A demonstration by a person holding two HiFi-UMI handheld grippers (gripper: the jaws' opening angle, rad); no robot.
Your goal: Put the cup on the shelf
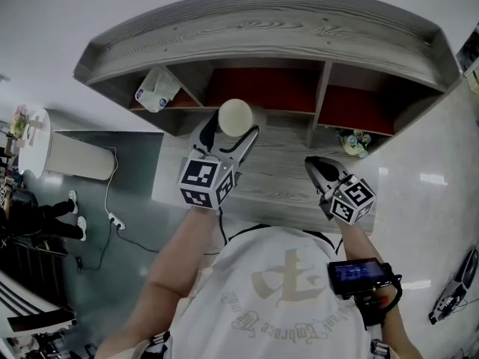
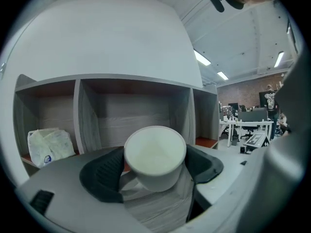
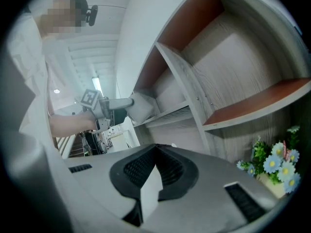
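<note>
My left gripper point(image 1: 232, 131) is shut on a white paper cup point(image 1: 234, 116) and holds it upright, mouth up, in front of the middle compartment point(image 1: 258, 88) of the grey wooden shelf point(image 1: 262, 32). In the left gripper view the cup point(image 2: 154, 152) sits between the two black pads point(image 2: 104, 174), with the middle compartment straight ahead. My right gripper point(image 1: 314, 164) hovers over the desk below the right compartment, its jaws shut and empty. In the right gripper view its tips point(image 3: 156, 147) meet, and the cup point(image 3: 141, 107) shows at the far left.
A white tissue pack point(image 1: 156, 90) lies in the left compartment, also in the left gripper view point(image 2: 48, 144). A small pot of flowers point(image 1: 354, 142) stands under the right compartment. The wood-grain desk point(image 1: 277, 178) lies below. A white cabinet point(image 1: 78, 155) stands to the left.
</note>
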